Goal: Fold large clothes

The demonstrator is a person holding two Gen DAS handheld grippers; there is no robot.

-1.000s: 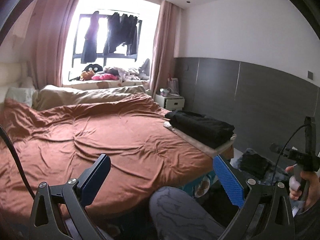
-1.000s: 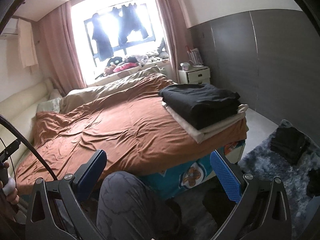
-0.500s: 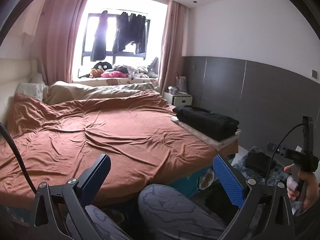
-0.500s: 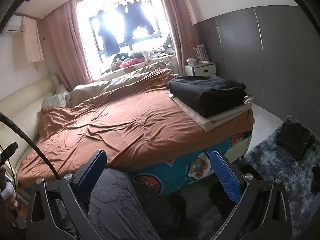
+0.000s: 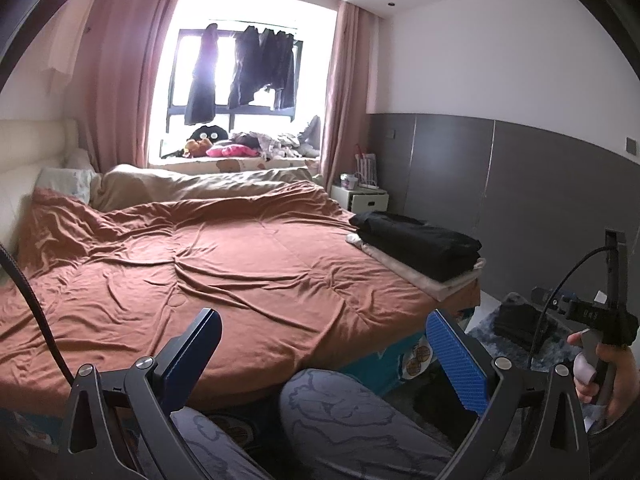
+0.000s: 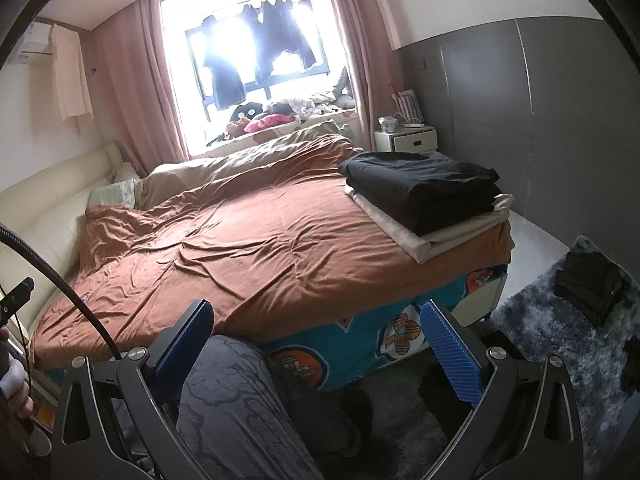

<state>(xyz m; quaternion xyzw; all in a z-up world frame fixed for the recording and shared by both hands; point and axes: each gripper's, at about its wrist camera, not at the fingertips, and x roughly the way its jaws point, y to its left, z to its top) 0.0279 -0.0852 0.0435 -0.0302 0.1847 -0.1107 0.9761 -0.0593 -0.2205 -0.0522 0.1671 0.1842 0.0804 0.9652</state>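
Through my left wrist camera, the folded black garment (image 5: 418, 242) sits neatly squared on top of a folded cream piece (image 5: 436, 280), both at the bed's far right corner. My left gripper (image 5: 322, 356) hangs over the foot of the bed with its blue fingers (image 5: 454, 364) spread wide, nothing between them. Rust-brown duvet (image 5: 208, 268) covers the bed, rumpled with creases. Dark clothes (image 5: 244, 72) hang in the bright window, pink curtains either side, a white nightstand (image 5: 366, 200) by the grey panelled wall. My right hand (image 5: 610, 380) shows at the edge, clutching its handle.

Over on the right wrist camera, that black stack (image 6: 424, 188) looks thick, layered, edges aligned, near the bed's corner. My right gripper (image 6: 318, 344) is likewise open and empty, above my grey-trousered knee (image 6: 236, 400). Another dark bundle (image 6: 588, 280) lies on the shaggy grey rug (image 6: 560, 340). Cartoon-print teal sheet (image 6: 360, 344) shows below the duvet; I can't read any writing.
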